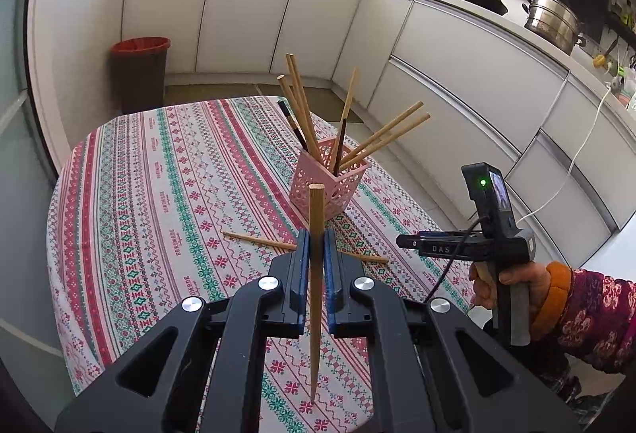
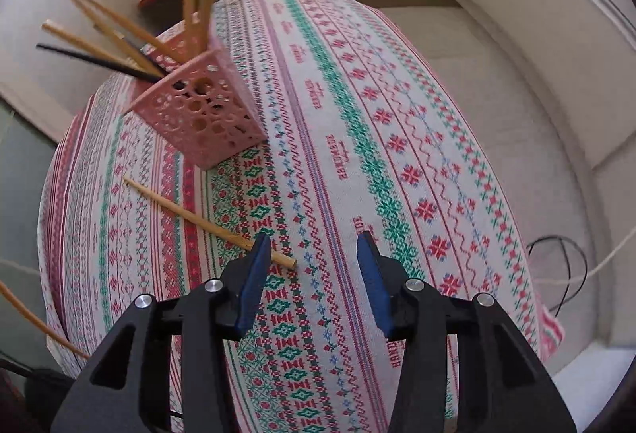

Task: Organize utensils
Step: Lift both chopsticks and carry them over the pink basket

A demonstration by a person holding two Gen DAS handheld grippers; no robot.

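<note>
Left tool [image 1: 316,254] — upright chopstick [image 1: 316,274] clamped

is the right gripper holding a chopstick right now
No, the right gripper is open with nothing between its fingers; a loose chopstick lies on the tablecloth beneath.

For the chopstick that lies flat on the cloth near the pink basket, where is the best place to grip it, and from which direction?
Probably from above, with the open right gripper, whose jaws stand spread just past the lying chopstick's thick end. Grip near that end, jaws across the stick. It lies flat on the tablecloth, away from the pink basket, so only the two long sides are free.
</note>
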